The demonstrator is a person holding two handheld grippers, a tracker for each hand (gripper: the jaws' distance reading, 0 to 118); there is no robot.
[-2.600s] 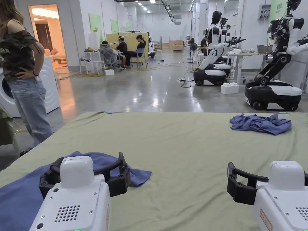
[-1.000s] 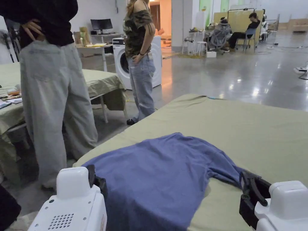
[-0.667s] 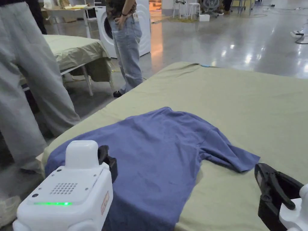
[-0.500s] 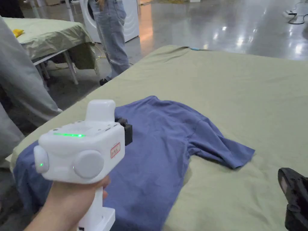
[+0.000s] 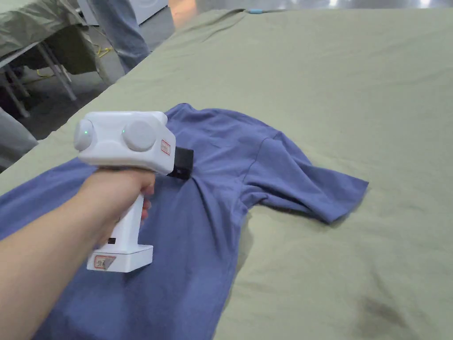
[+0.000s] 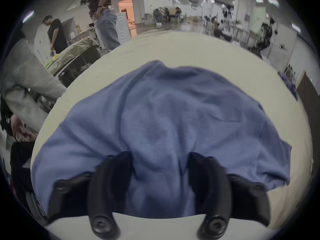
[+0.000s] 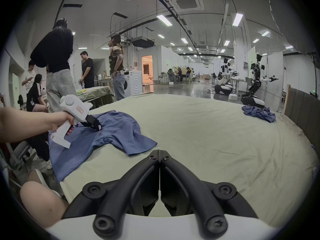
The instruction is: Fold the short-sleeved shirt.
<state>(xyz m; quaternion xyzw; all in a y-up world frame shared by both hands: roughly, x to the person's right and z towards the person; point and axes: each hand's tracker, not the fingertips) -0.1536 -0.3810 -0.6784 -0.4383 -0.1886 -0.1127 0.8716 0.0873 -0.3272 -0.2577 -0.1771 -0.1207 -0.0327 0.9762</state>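
Olive-green sheeting covers the broad bench (image 5: 354, 110) on which the work takes place. Nearest the person, in the right gripper view, the right gripper (image 7: 159, 154) hangs over bare sheeting by the near edge, its two black jaws pressed tip to tip with nothing between them. Beyond it and toward the bench's left edge lies the blue short-sleeved shirt (image 5: 212, 212), spread mostly flat, its lower part running to the near left corner and draping over the edge, one sleeve (image 5: 309, 186) splayed out toward the bench's middle. The person's left hand (image 5: 121, 195) holds the white pistol-grip body of the left gripper (image 6: 160, 159), whose black jaws point down into the shirt's upper body near the sleeve seam. In the left gripper view these jaws stand apart, their tips set on the cloth with a ridge of fabric bunched between them; whether they press it cannot be told. Well apart, near the far right corner, a second blue garment (image 7: 258, 113) lies crumpled. Past the bench's left edge stand several people (image 7: 57, 65) beside another covered table (image 7: 94, 92), with humanoid robots (image 7: 256, 77) at the far right.
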